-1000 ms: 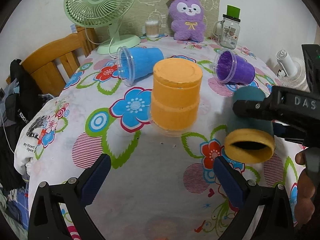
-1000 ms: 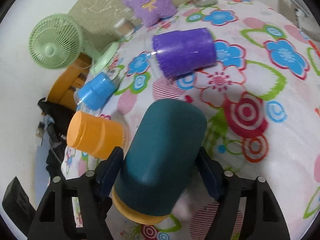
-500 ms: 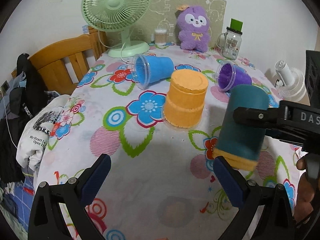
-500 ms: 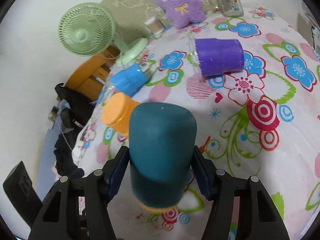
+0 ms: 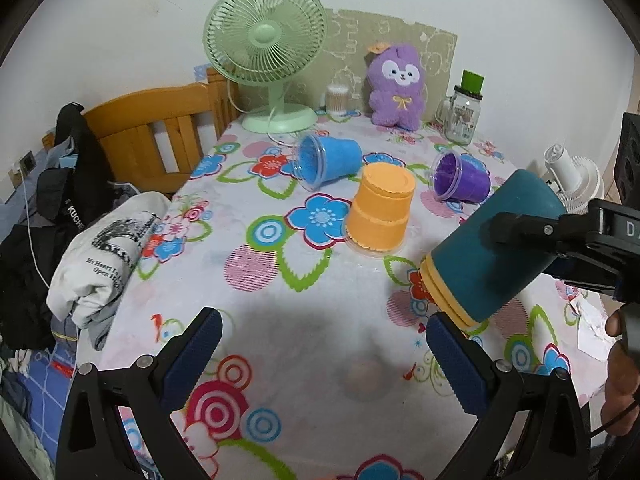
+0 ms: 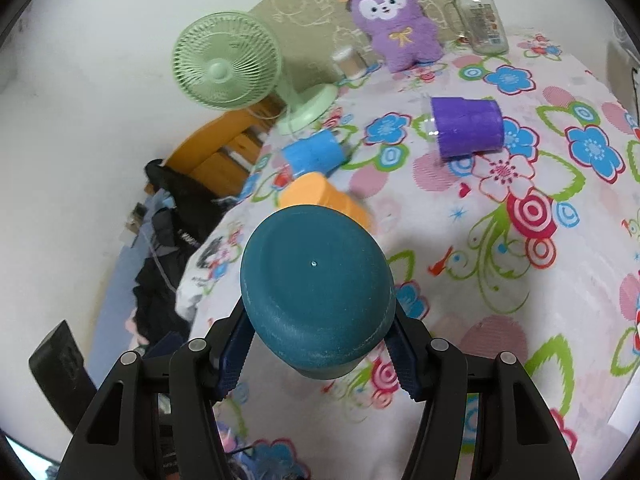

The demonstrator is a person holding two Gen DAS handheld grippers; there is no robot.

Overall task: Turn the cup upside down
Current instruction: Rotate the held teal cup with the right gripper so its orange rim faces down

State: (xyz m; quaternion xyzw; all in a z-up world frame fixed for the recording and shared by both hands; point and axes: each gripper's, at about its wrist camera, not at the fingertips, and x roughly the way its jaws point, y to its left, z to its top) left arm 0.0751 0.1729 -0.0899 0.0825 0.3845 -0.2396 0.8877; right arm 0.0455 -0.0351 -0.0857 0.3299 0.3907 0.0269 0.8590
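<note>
Right hand-held gripper point(image 6: 320, 354) grasps teal cup point(image 5: 494, 252), yellow rim tilted down-left above the floral counter point(image 5: 304, 332), off the surface. Left hand-held gripper point(image 5: 320, 344) released, holding nothing. Orange cup point(image 5: 380, 210) stands inverted; blue cup point(image 5: 326, 160) and purple cup point(image 5: 462, 176) lie sideways. Folded shirt point(image 5: 108, 252) reads "My Heart"; black jacket point(image 5: 72, 200) reads "KUCHE".

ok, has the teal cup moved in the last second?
Yes. In the left wrist view the teal cup, held in the right gripper, has tipped its yellow rim down toward the tablecloth, beside the standing orange cup.
</note>
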